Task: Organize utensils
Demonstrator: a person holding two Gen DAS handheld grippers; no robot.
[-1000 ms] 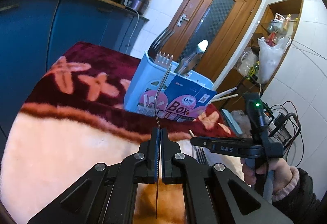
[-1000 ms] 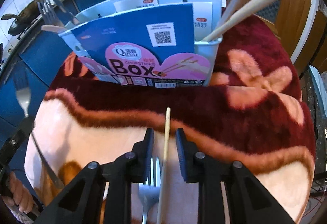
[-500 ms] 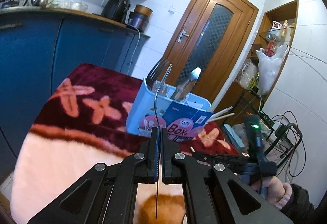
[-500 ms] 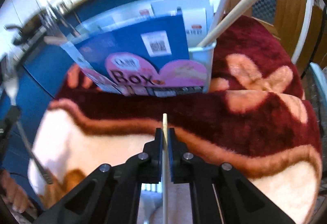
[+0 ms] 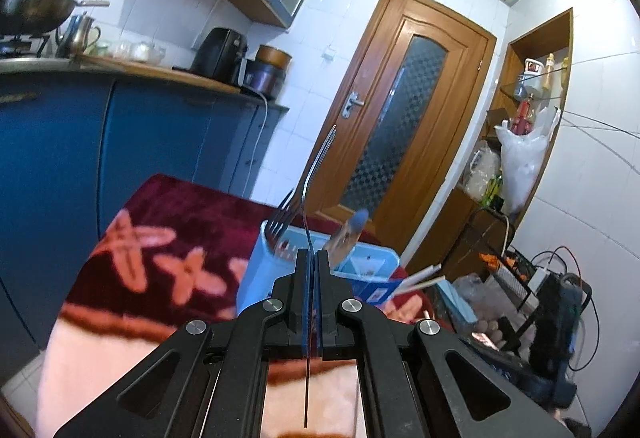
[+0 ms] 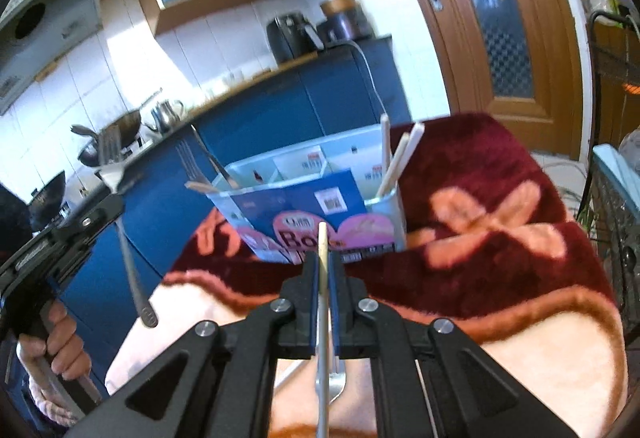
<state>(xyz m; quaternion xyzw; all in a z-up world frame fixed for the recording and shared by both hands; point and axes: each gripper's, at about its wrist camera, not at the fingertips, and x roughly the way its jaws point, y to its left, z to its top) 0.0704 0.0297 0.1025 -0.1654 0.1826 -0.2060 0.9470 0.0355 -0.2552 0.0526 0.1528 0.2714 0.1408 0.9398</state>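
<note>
My left gripper (image 5: 314, 258) is shut on a metal fork (image 5: 316, 174), seen edge-on, with the tines up and the handle hanging below the jaws. It is held above the blanket, on the near side of the light blue utensil box (image 5: 256, 270). My right gripper (image 6: 323, 266) is shut on a pale wooden chopstick (image 6: 322, 238), lifted off the blanket and pointing at the box (image 6: 384, 214). The box holds forks (image 6: 188, 162) on its left and chopsticks (image 6: 394, 162) on its right. The right wrist view also shows the left gripper (image 6: 100, 206) with its fork (image 6: 128, 250).
Another fork (image 6: 334, 386) lies on the red and pink blanket (image 6: 500, 270) under my right gripper. A blue cardboard sleeve (image 6: 312, 198) leans on the box's front. Blue cabinets (image 5: 140, 134) stand behind, a wooden door (image 5: 400, 126) beyond, and a wire rack (image 6: 616, 206) at the right.
My right gripper closed on the chopstick and lifted it off the blanket. Both grippers rose and tilted upward, and the left one kept its fork.
</note>
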